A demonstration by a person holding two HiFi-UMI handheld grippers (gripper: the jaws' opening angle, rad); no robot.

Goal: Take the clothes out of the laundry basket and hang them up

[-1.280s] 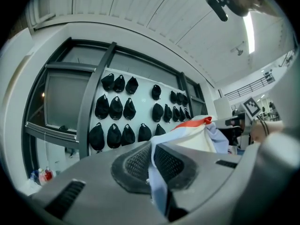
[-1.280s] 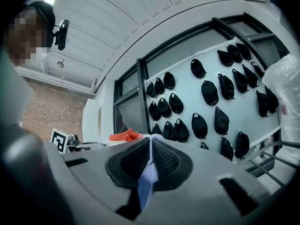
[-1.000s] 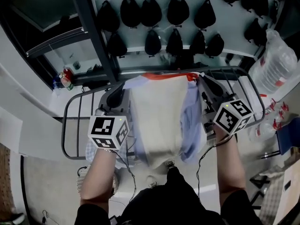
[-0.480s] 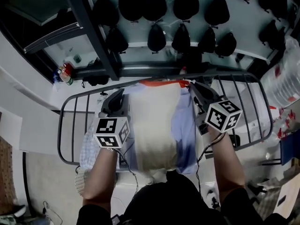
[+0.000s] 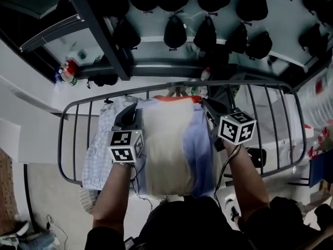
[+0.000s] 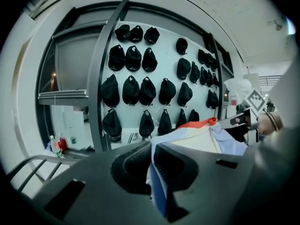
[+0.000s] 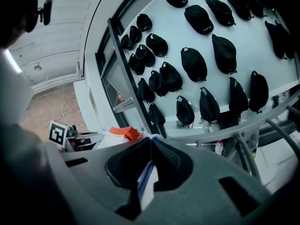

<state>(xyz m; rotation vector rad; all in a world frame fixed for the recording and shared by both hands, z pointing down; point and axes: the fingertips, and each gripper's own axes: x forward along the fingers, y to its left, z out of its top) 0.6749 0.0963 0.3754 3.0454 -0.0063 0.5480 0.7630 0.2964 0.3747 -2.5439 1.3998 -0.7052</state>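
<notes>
Garment [image 5: 166, 139] held spread above drying rack [image 5: 244, 82]. Left claw [image 6: 151, 163] clamped shut on one top corner, right claw [image 7: 150, 161] clamped shut on the other.

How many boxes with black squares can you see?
2: one cube is left of the cloth, the other is right of it. None seem hidden.

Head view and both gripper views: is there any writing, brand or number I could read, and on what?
No readable words or numbers anywhere.
Marker cubes: black-and-white square patterns, no letters.
Bottles: labels too small to read.
Black caps: no print shows.
</notes>
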